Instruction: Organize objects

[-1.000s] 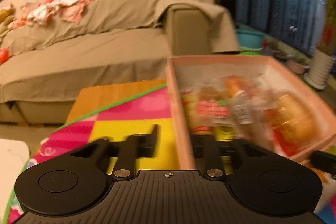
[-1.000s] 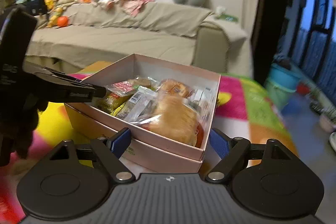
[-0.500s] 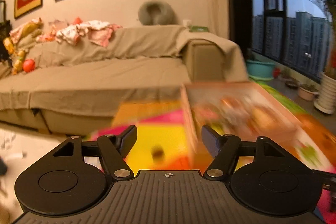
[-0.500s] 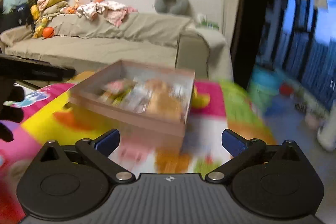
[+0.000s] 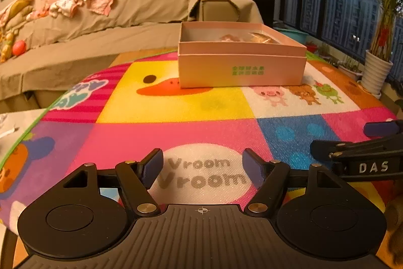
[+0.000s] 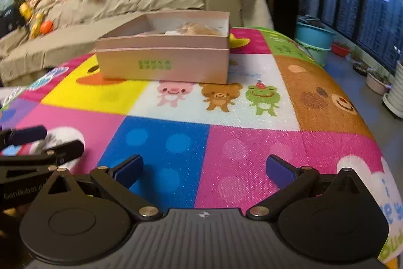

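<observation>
Both grippers have backed away from the pink box (image 5: 240,64) since the earlier frames, when the box filled the near field w/ the fingers at its sides; it now sits well apart from both, toward 12 o'clock in the left wrist view and approx. 11 o'clock in the right wrist view. Left gripper (image 5: 202,168): jaws opening, fingers wide apart, nothing between them, over the "Vroom Vroom" patch of the play mat (image 5: 176,105). Right gripper (image 6: 205,172): fingers fully apart, nothing between them, over the blue/pink squares of the mat. Right gripper also enters the left view at 3 o'clock; left gripper enters the right view at 9 o'clock. Box rests on the mat, lid off, overlapping the yellow duck panel; wrapped snacks (image 6: 199,29) lie inside, only their tops visible above the rim. Green print on the near box wall, too small to read. Sofa (image 5: 100,24) at 11–12 o'clock behind the box; window (image 5: 352,11) at 2 o'clock.
</observation>
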`<state>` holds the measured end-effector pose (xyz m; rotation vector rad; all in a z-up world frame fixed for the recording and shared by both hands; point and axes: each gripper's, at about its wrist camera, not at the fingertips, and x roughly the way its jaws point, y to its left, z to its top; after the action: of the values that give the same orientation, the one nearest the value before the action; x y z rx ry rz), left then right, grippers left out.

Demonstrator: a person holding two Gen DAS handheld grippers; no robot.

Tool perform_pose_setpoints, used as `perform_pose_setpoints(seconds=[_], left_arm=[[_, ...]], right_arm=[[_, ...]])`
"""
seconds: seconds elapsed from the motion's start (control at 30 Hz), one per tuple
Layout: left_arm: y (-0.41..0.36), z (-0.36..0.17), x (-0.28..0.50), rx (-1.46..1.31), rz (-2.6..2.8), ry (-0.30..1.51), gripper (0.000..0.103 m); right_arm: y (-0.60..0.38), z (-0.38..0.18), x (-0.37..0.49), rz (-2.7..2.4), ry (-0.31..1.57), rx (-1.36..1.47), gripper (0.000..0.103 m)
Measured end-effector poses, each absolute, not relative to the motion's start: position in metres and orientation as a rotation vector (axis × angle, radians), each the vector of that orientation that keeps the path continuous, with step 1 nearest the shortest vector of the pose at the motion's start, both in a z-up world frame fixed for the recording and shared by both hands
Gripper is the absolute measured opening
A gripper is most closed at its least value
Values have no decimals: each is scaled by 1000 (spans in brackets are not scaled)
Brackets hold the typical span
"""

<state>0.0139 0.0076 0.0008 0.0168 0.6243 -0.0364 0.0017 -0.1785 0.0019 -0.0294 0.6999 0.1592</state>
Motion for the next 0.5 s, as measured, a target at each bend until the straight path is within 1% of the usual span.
perform_pose_setpoints(seconds=[0.5], left_arm=[[5, 0, 1, 11, -10, 623, 75]], right_arm=[[-178, 0, -4, 142, 659, -41, 103]])
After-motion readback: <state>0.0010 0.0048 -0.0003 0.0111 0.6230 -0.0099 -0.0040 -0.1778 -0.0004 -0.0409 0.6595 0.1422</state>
